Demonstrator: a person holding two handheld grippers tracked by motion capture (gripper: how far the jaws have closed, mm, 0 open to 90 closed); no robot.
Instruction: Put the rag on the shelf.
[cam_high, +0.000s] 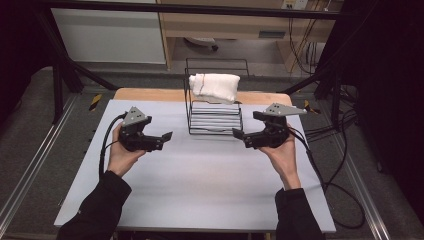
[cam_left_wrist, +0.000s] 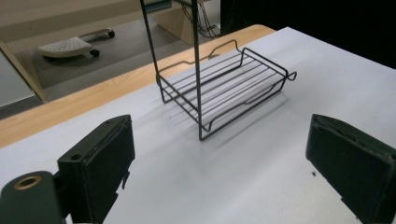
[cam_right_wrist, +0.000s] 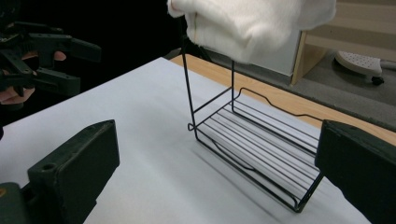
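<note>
- White cloth (cam_high: 215, 86), a folded towel, is draped over the top bar of the black wire rack (cam_high: 215, 120) standing at the far middle of the table (cam_high: 200, 190); its long axis runs left to right along that bar.
- Left gripper (cam_high: 159, 140) hovers to the rack's left, jaws spread wide apart and empty, pointing in toward the rack's lower shelf.
- Right gripper (cam_high: 246, 138) hovers just beside the rack's right end, jaws likewise apart with nothing between them.
- From both grippers the towel lies ahead, inward and higher, above the jaw line; in the right gripper view it hangs overhead (cam_right_wrist: 252, 23).
- Judging by position, the right gripper is nearer, so a reach up and inward to the towel's right end looks the shorter move.
</note>
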